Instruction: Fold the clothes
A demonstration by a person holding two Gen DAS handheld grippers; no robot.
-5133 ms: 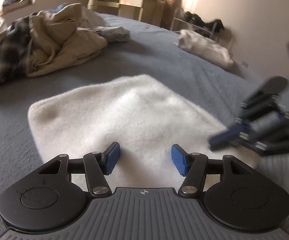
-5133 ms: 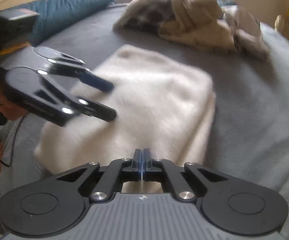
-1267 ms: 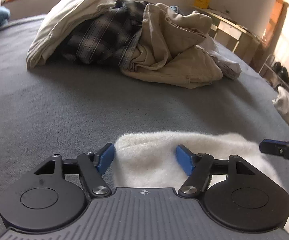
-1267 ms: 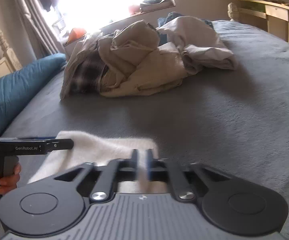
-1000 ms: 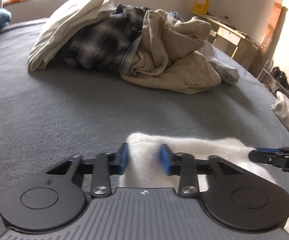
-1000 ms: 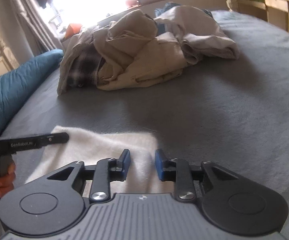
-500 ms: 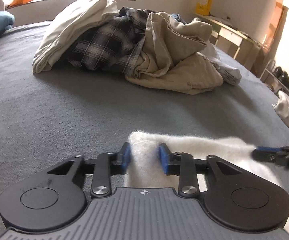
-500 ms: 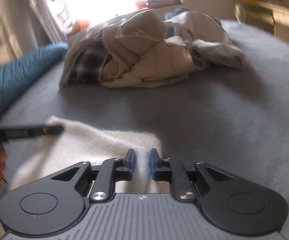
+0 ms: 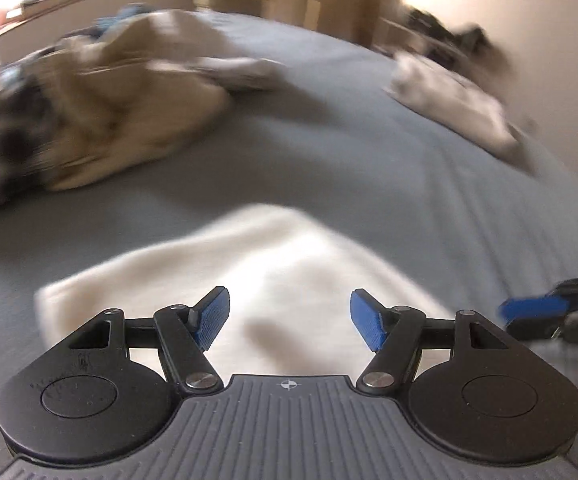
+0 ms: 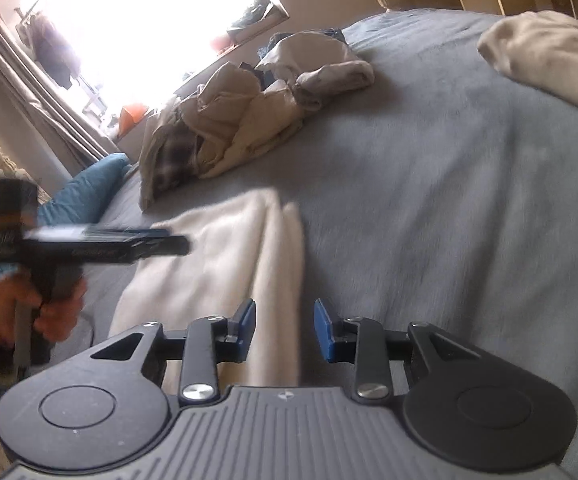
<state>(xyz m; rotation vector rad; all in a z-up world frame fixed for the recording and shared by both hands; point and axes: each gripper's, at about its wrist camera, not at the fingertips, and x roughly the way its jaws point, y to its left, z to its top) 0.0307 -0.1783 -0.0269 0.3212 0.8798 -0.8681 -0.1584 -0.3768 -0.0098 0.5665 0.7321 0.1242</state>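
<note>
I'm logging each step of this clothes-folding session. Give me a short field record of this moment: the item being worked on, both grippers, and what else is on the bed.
item: white fleece garment, folded flat on the grey bed
left gripper: open, jaws just opening, above the garment, pads not pressing on it
right gripper: open, garment edge between the jaws, not pinched
unfolded pile: beige and plaid clothes, farther up the bed
other: pale bundle near the far edge; blue pillow
</note>
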